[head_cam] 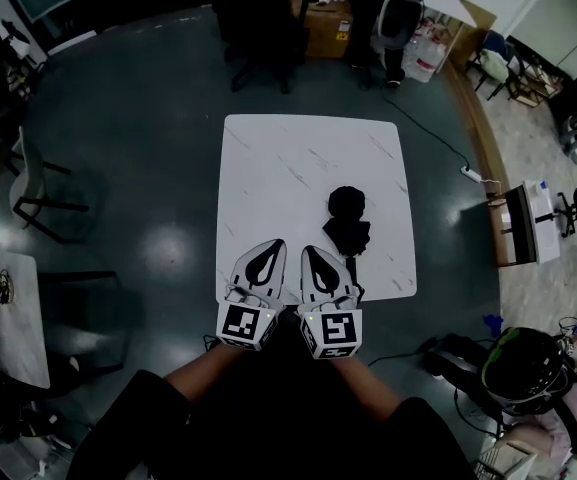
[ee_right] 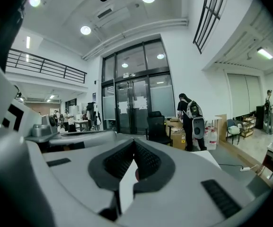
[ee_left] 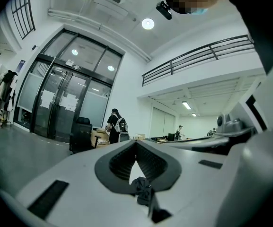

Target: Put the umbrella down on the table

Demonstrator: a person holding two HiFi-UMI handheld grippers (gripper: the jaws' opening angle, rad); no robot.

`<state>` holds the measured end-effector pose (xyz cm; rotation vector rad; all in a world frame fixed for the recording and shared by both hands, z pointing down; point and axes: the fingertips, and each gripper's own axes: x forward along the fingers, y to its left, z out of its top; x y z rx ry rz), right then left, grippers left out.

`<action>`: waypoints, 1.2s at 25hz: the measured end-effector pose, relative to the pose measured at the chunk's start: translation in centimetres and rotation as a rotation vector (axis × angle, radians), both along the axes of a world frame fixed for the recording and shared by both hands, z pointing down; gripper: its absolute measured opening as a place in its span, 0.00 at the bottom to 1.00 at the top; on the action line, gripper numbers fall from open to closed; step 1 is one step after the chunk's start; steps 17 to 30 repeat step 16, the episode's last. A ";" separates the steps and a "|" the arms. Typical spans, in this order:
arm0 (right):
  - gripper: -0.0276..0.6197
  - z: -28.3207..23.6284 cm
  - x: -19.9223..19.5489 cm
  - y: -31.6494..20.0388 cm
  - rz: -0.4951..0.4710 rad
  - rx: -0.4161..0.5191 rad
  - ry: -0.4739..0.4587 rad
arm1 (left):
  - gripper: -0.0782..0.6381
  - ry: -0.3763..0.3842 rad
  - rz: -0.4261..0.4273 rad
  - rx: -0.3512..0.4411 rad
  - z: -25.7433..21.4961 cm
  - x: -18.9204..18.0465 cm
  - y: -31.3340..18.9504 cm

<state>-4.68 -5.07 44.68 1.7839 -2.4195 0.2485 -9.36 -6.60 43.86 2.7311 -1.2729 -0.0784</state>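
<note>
A folded black umbrella (head_cam: 348, 230) lies on the white square table (head_cam: 278, 168), right of the middle and toward the near edge. Both grippers hover side by side over the table's near edge, pointing level across it. My right gripper (head_cam: 314, 252) is just left of and nearer than the umbrella; its jaws meet at the tips (ee_right: 135, 142) with nothing between them. My left gripper (head_cam: 271, 246) is further left, jaws also touching (ee_left: 136, 142). Through the gap behind the left jaws I see the black umbrella (ee_left: 143, 192) on the white tabletop, apart from the pads.
Beyond the table stand a black office chair (head_cam: 260, 38), cardboard boxes (head_cam: 320, 13) and a person with a backpack (head_cam: 400, 16). A power strip (head_cam: 471, 174) with its cable lies on the floor at right. A chair (head_cam: 43, 193) and a white desk (head_cam: 13, 318) are at left.
</note>
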 end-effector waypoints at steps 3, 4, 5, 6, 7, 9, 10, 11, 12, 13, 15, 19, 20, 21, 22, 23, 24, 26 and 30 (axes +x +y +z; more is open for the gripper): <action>0.07 -0.3 0.3 -0.1 0.019 0.010 0.022 | 0.12 0.006 0.025 0.017 -0.3 0.7 -0.1; 0.07 -0.4 0.5 -0.1 0.028 0.010 0.028 | 0.12 0.007 0.034 0.016 -0.3 1.0 -0.2; 0.07 -0.4 0.8 -0.2 0.038 0.010 0.035 | 0.12 0.006 0.045 0.014 -0.1 1.4 -0.2; 0.07 -0.4 1.0 -0.2 0.049 0.011 0.041 | 0.12 0.005 0.057 0.013 0.0 1.7 -0.2; 0.07 -0.3 1.3 -0.2 0.060 0.011 0.046 | 0.12 0.004 0.070 0.014 0.1 2.1 -0.2; 0.07 -0.1 1.8 -0.2 0.081 0.008 0.049 | 0.12 0.008 0.094 0.015 0.3 2.7 -0.2; 0.07 0.0 2.0 -0.2 0.090 0.004 0.050 | 0.12 0.008 0.104 0.016 0.4 2.9 -0.2; 0.07 0.1 2.1 -0.2 0.096 0.002 0.052 | 0.12 0.008 0.109 0.016 0.4 3.0 -0.2; 0.07 0.2 2.2 -0.3 0.099 0.001 0.055 | 0.12 0.009 0.109 0.013 0.3 3.1 -0.4; 0.07 0.2 2.2 -0.4 0.102 0.000 0.057 | 0.12 0.010 0.104 0.008 0.2 3.1 -0.6; 0.07 0.3 2.3 -0.5 0.106 -0.005 0.059 | 0.12 0.013 0.091 -0.004 -0.1 3.0 -1.1; 0.07 0.4 2.4 -0.5 0.109 -0.008 0.060 | 0.12 0.014 0.084 -0.011 -0.2 2.9 -1.3; 0.07 0.4 2.4 -0.5 0.109 -0.008 0.060 | 0.12 0.014 0.084 -0.011 -0.2 2.9 -1.3; 0.07 0.4 2.4 -0.5 0.109 -0.008 0.060 | 0.12 0.014 0.084 -0.011 -0.2 2.9 -1.3; 0.07 0.4 2.4 -0.5 0.109 -0.008 0.060 | 0.12 0.014 0.084 -0.011 -0.2 2.9 -1.3; 0.07 0.4 2.4 -0.5 0.109 -0.008 0.060 | 0.12 0.014 0.084 -0.011 -0.2 2.9 -1.3; 0.07 0.4 2.4 -0.5 0.109 -0.008 0.060 | 0.12 0.014 0.084 -0.011 -0.2 2.9 -1.3; 0.07 0.4 2.4 -0.5 0.109 -0.008 0.060 | 0.12 0.014 0.084 -0.011 -0.2 2.9 -1.3; 0.07 0.4 2.4 -0.5 0.109 -0.008 0.060 | 0.12 0.014 0.084 -0.011 -0.2 2.9 -1.3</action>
